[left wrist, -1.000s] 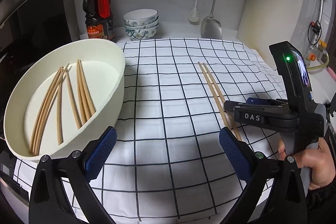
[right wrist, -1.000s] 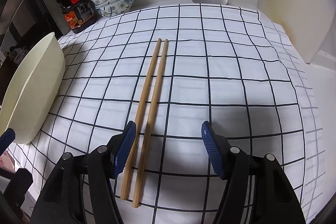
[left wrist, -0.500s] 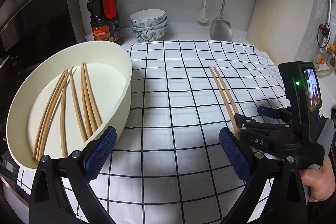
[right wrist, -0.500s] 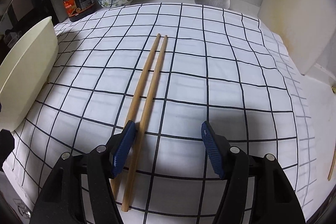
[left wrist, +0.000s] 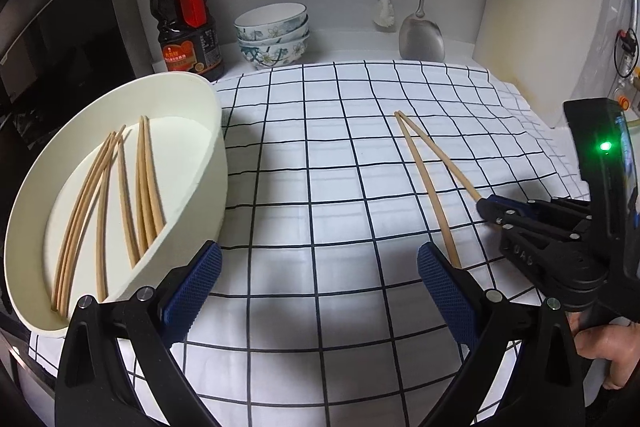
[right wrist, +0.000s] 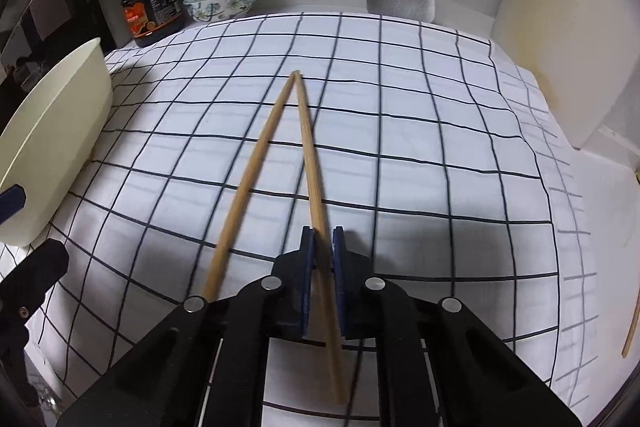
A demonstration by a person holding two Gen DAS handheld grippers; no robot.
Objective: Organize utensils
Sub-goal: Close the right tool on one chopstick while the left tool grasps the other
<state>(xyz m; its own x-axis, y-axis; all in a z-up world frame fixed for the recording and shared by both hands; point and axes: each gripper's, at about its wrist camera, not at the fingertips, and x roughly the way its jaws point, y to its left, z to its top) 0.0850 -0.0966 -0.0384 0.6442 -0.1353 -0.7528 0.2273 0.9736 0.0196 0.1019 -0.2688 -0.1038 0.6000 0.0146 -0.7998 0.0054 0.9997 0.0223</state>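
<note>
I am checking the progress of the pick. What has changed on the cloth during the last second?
The right gripper closed on one chopstick and swung it aside, so the pair now forms a V; the other chopstick was not gripped. The left gripper stayed open, and the basin kept its chopsticks.

Black-gridded white cloth [left wrist: 340, 187], cream tray [left wrist: 216, 163], tan chopsticks [right wrist: 308, 143].

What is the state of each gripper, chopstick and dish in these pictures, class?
Right gripper: shut on one chopstick.
Gripped chopstick: pinched between the pads.
Other chopstick: loose on the cloth, tips meeting, splayed.
Left gripper: open, holding nothing.
Cream dish: upright, holding several chopsticks.
Bowls: stacked.
Bottle: upright, capped.
</note>
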